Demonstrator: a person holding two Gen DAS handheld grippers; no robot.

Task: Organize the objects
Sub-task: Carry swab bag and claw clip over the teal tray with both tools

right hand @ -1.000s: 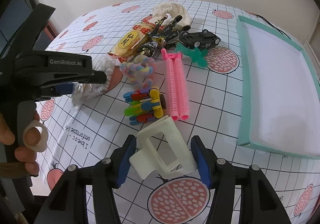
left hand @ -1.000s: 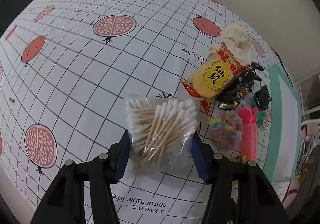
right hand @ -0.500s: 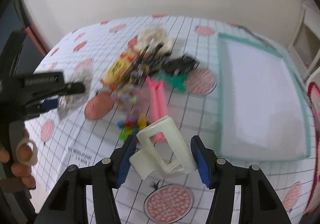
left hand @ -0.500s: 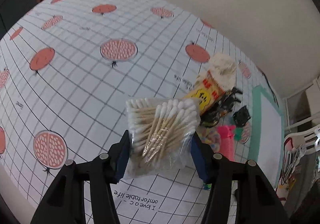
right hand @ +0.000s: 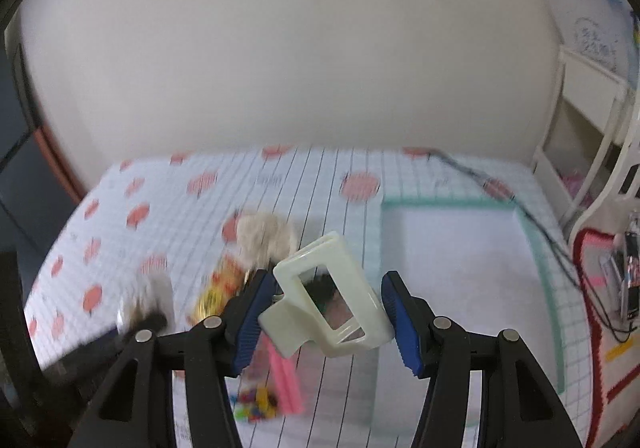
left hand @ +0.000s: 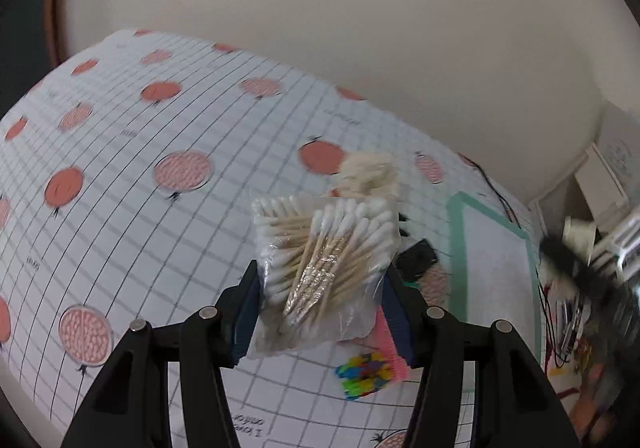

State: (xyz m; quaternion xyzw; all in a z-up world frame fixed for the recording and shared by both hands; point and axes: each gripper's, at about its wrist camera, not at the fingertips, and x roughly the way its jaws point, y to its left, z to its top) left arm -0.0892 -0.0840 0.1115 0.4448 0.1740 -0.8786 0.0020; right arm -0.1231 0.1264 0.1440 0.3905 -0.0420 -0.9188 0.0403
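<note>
Table (left hand: 120, 208): covered by a gridded cloth printed with red fruit; it fills the lower left of the left wrist view and the lower centre of the right wrist view. Both views are motion-blurred.

Tray (right hand: 460, 268): white, green-rimmed, apparently empty, centre right in the right wrist view and right of centre in the left wrist view (left hand: 496, 260). Judged to be the collection point, since the loose items lie together outside it.

Loose items: cream frilled fabric piece (left hand: 370, 174), yellow snack packet (right hand: 218, 288), pink comb (right hand: 286, 376) and coloured clips (left hand: 364, 370) are clustered beside the tray's left edge, not yet sorted.

Left gripper (left hand: 320, 308): lower centre of its view, jaws closed partway against both sides of a clear bag of cotton swabs (left hand: 324, 260). The bag is held clear of the cloth, its top standing free above the jaws; a side grip suits soft, bulging packaging.

Right gripper (right hand: 320, 312): lower centre of its view, jaws about half closed on a cream hair claw clip (right hand: 330, 296), held tilted and well above the table. The pads bear on the clip's outer faces, the only firm surfaces.

Assessment: both items are in carry, pointed toward the tray; placement is not yet done.
</note>
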